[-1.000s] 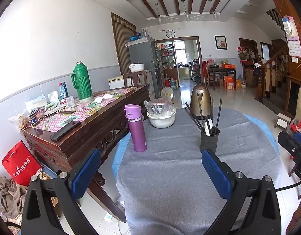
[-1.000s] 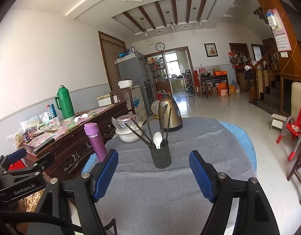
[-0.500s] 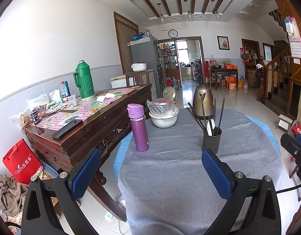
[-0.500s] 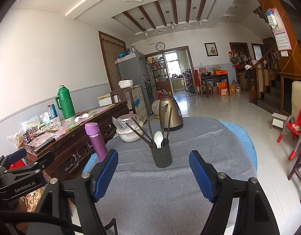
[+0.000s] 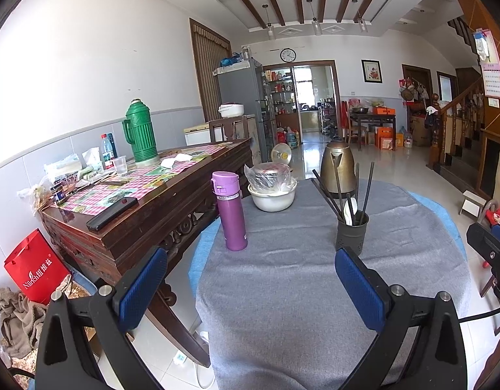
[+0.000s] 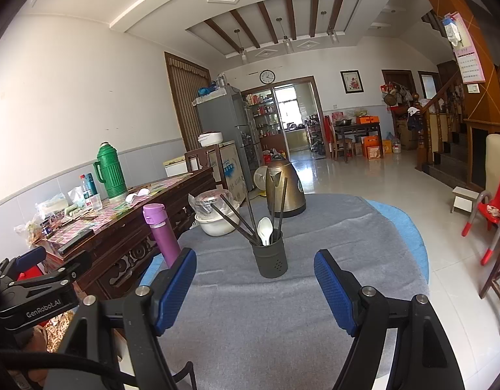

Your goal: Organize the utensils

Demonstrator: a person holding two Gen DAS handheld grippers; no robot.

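Note:
A dark grey utensil holder (image 5: 351,234) (image 6: 270,257) stands upright on the grey tablecloth (image 5: 298,279) (image 6: 282,308). It holds several dark chopsticks (image 5: 367,188) (image 6: 237,219) and a white spoon (image 5: 350,209) (image 6: 265,229). My left gripper (image 5: 250,289) is open and empty, above the near table edge, short of the holder. My right gripper (image 6: 255,287) is open and empty, with the holder straight ahead between its blue pads. The left gripper also shows at the left of the right wrist view (image 6: 38,279).
A purple thermos (image 5: 230,211) (image 6: 161,232) stands left of the holder. A white bowl with a bagged pot (image 5: 272,188) (image 6: 214,214) and a bronze kettle (image 5: 337,172) (image 6: 284,191) stand behind. A cluttered wooden sideboard (image 5: 146,201) runs along the left.
The left wrist view has tilted and shifted slightly, so the holder sits a little lower in it. The right gripper has eased a touch closer to the holder. Both stay open.

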